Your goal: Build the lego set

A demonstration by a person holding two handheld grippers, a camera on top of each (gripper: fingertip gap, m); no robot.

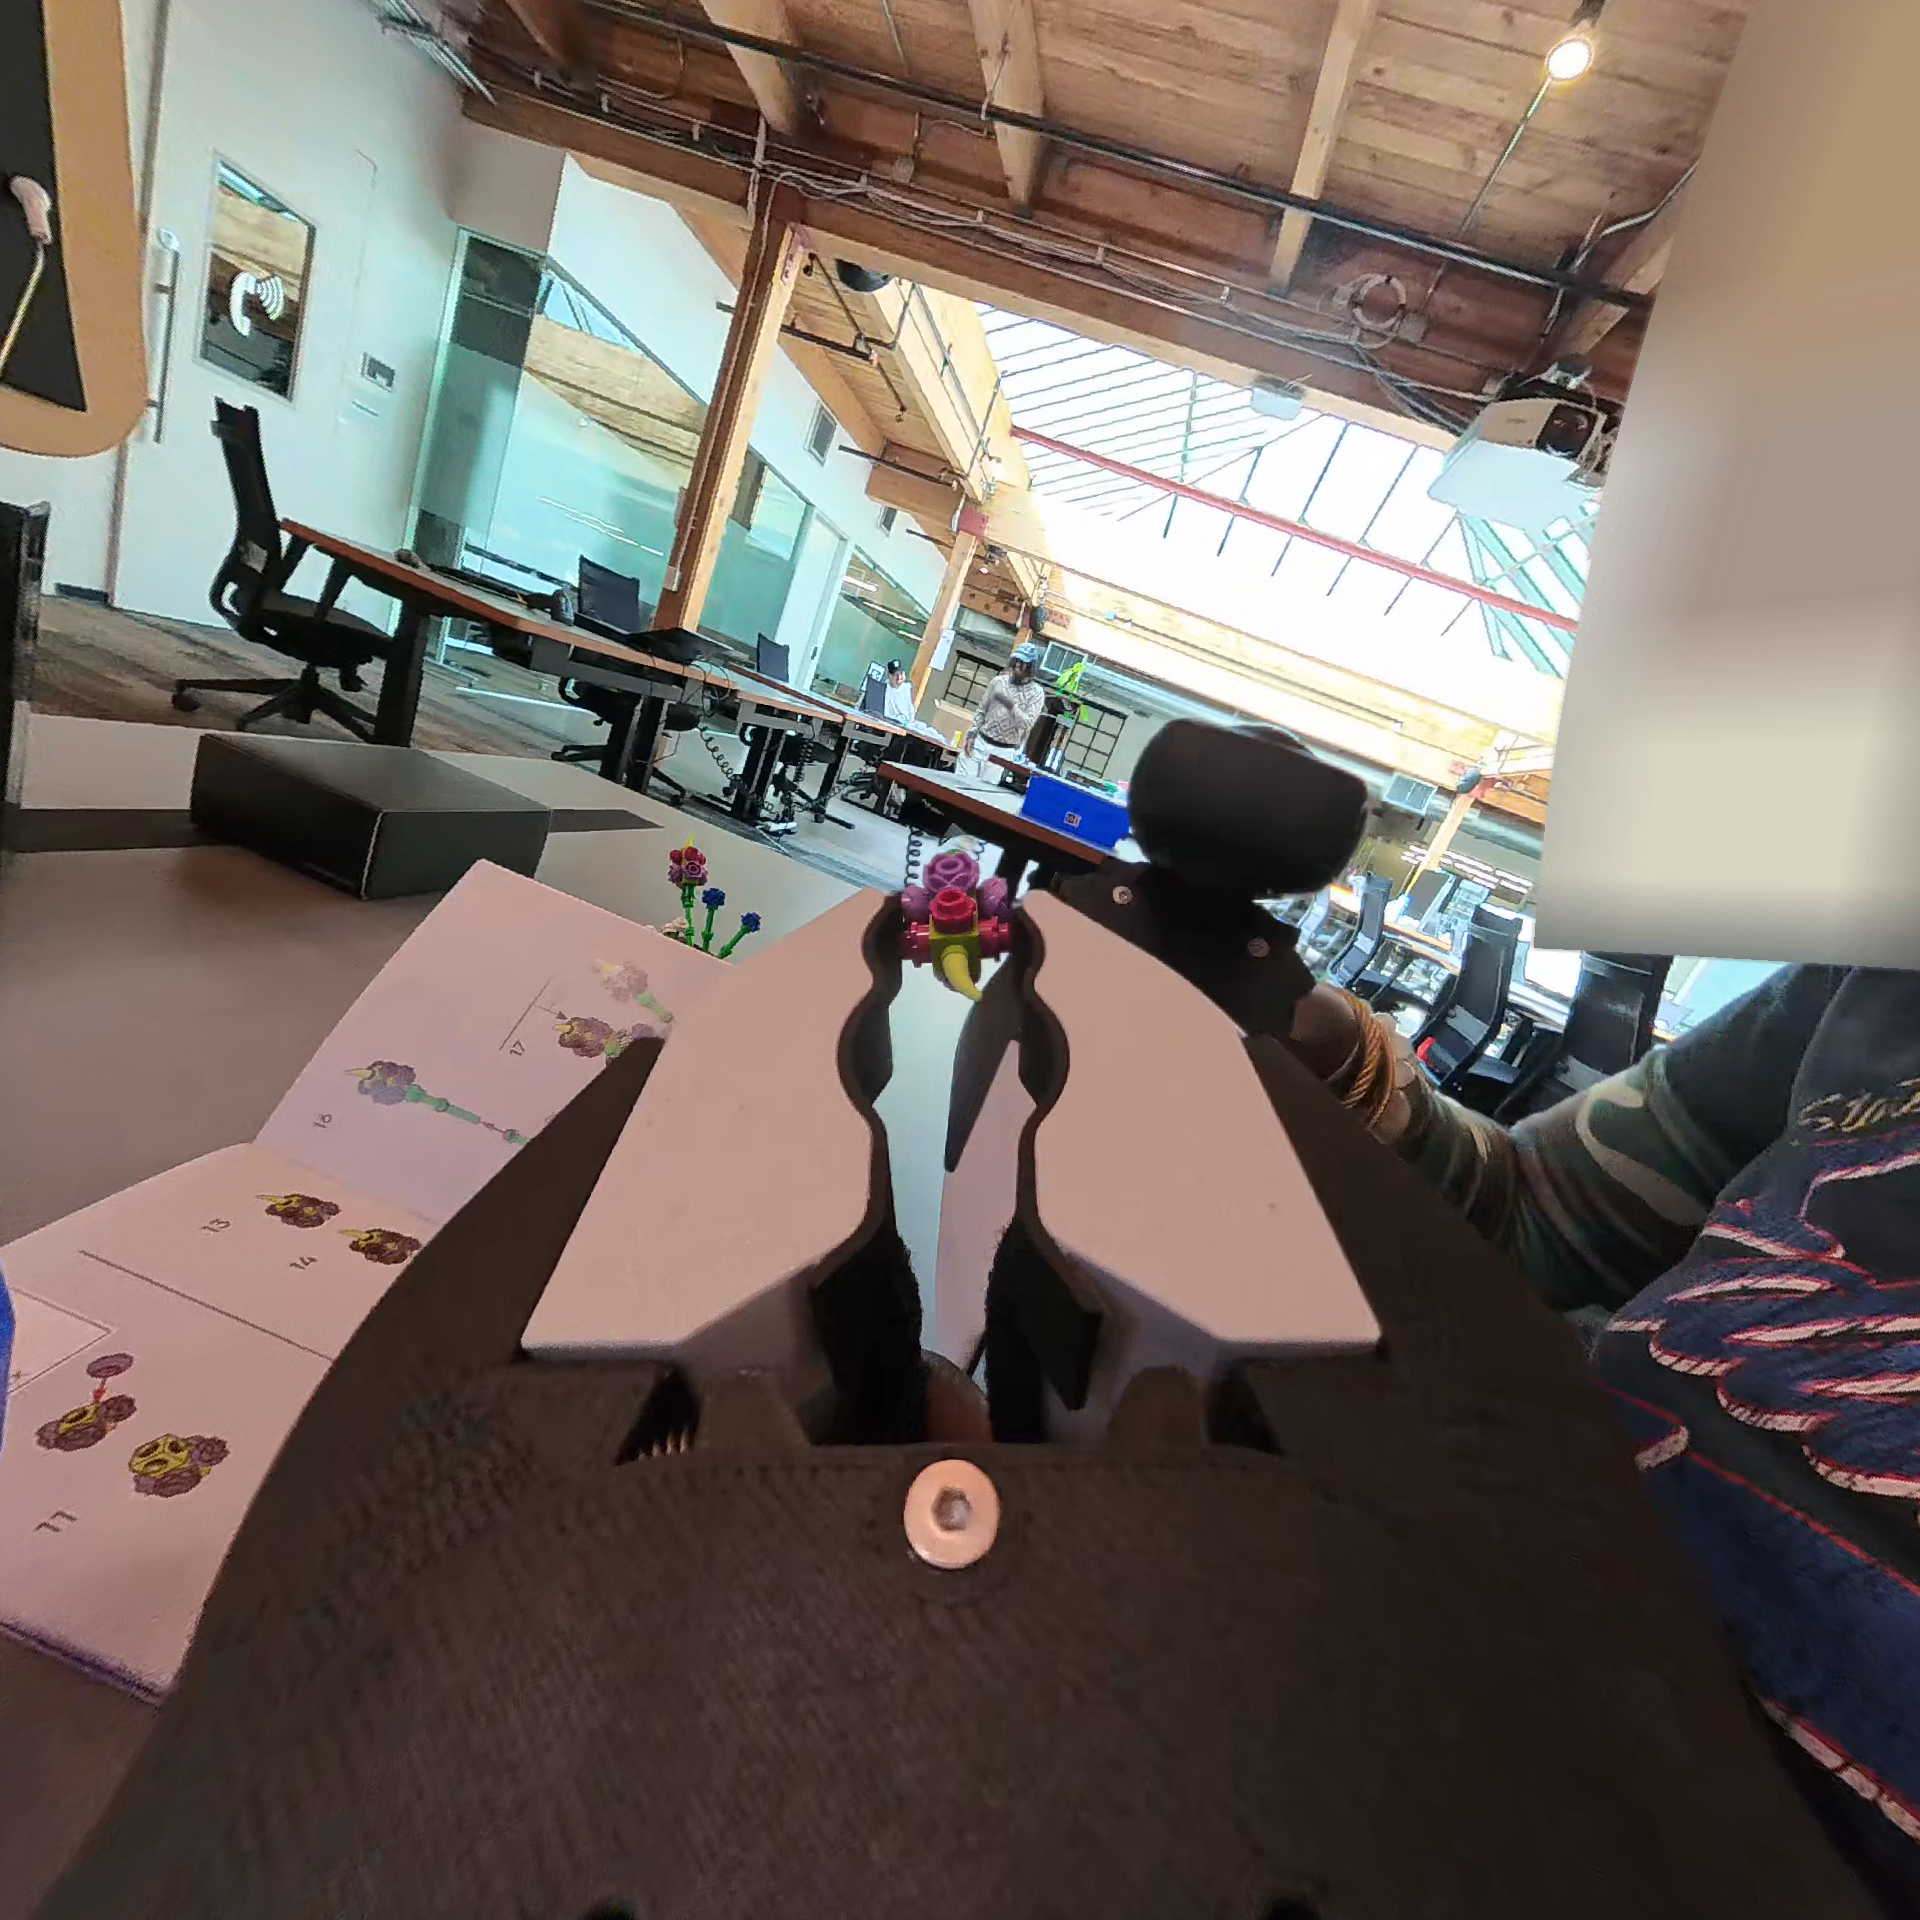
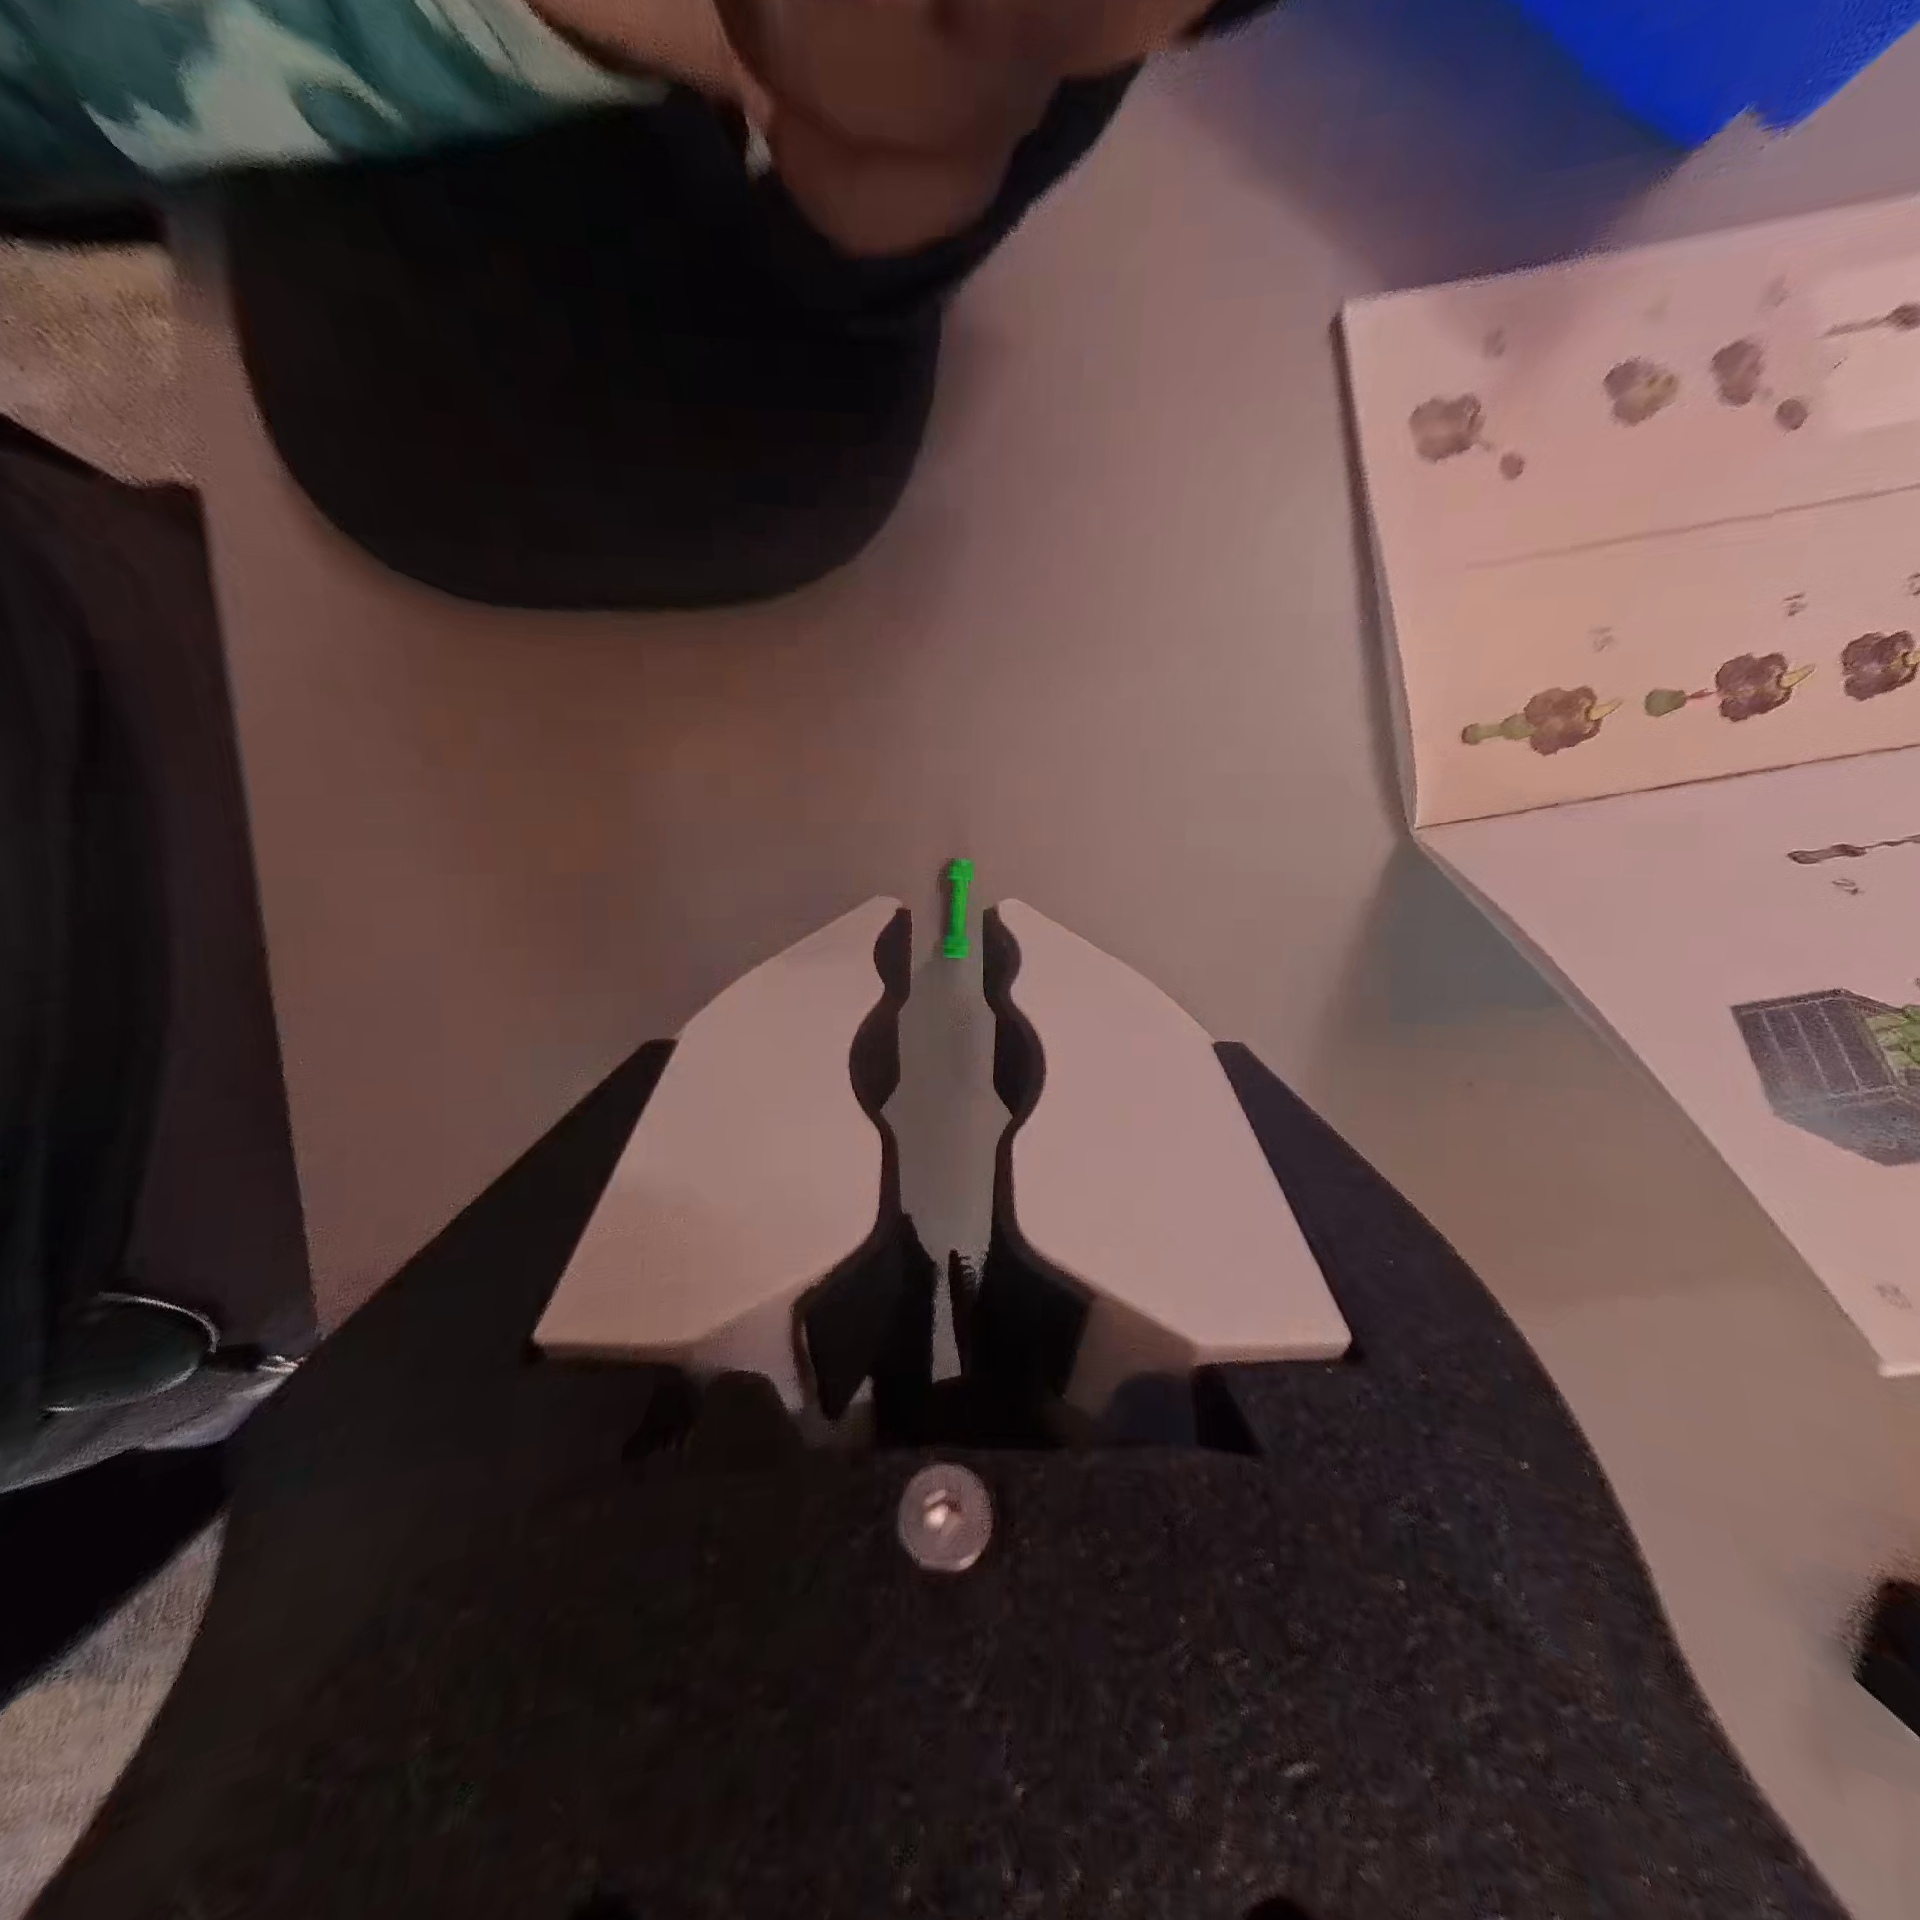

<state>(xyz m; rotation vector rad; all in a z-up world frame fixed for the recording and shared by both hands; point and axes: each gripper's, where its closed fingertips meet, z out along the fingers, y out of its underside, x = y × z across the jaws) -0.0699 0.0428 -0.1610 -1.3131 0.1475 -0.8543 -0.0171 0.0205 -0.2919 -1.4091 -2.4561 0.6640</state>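
Left gripper (image 1: 951, 920) pinching a purple and pink lego flower head (image 1: 954, 914) at its fingertips, raised above the table (image 1: 156, 987), right gripper (image 2: 948, 914) spread slightly around a small green stem piece (image 2: 957, 907) lying on the table, open instruction booklet (image 2: 1662, 582) near the table's edge, finished lego flowers (image 1: 712, 904) standing beyond the booklet.

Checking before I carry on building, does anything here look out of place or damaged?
Nothing stands out. The left gripper holds the purple flower head, the green stem piece lies on the table at the right gripper tips, and the booklet lies open.
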